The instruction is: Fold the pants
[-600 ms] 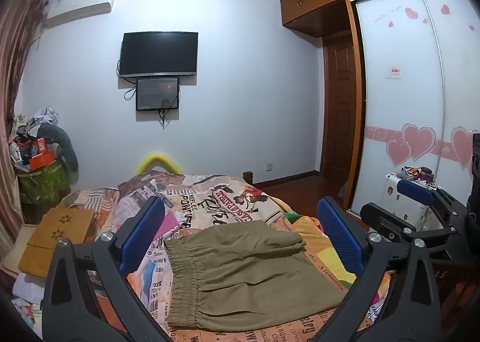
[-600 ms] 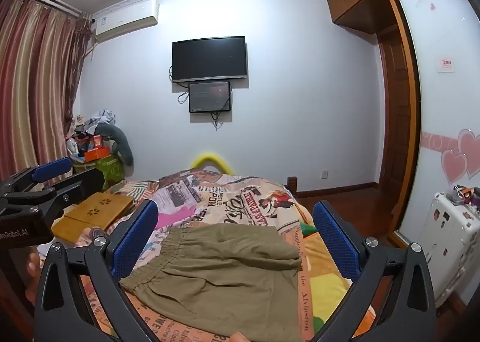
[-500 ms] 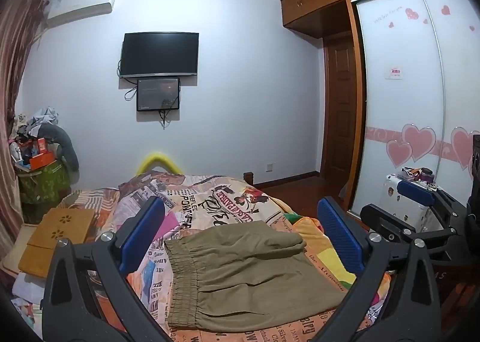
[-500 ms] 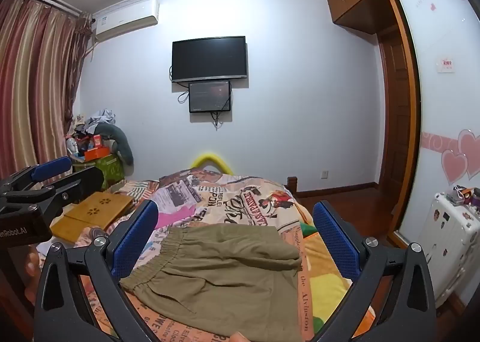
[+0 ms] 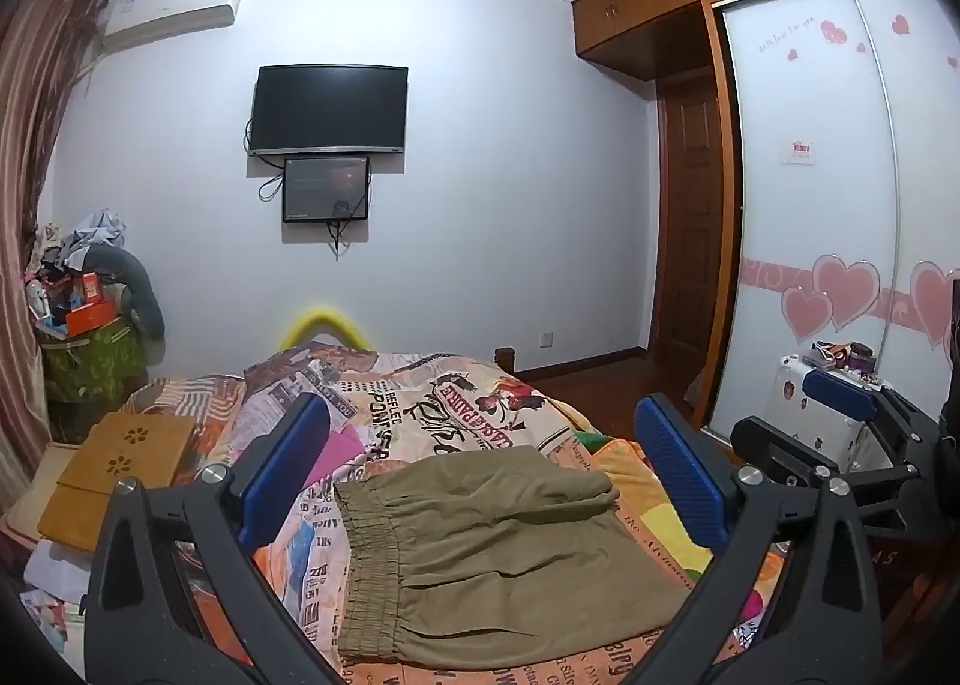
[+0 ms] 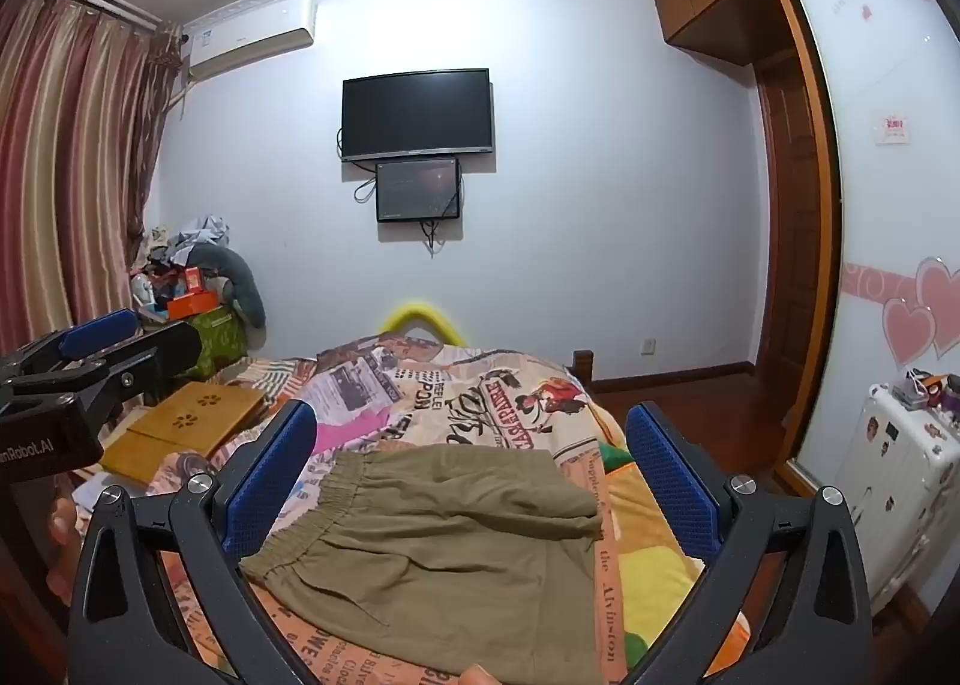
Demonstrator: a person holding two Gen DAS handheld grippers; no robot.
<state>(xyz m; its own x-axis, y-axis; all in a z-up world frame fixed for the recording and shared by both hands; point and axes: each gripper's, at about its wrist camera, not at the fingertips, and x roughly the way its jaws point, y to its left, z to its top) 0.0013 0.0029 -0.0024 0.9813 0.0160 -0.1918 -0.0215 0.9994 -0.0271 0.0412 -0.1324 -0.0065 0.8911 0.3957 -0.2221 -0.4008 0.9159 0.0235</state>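
Olive-green pants (image 5: 498,553) lie folded into a flat rectangle on the patterned bedspread (image 5: 456,421), with the elastic waistband on the left. They also show in the right wrist view (image 6: 444,553). My left gripper (image 5: 480,463) is open and empty, held above and in front of the pants. My right gripper (image 6: 471,475) is open and empty too, above the pants. The right gripper shows at the right edge of the left wrist view (image 5: 840,427), and the left gripper at the left edge of the right wrist view (image 6: 90,361).
A wooden lap desk (image 5: 114,475) lies on the bed's left side. A cluttered green bin (image 5: 90,355) stands at the far left by the curtain. A white suitcase (image 6: 894,487) stands by the wardrobe on the right. A TV (image 5: 330,108) hangs on the far wall.
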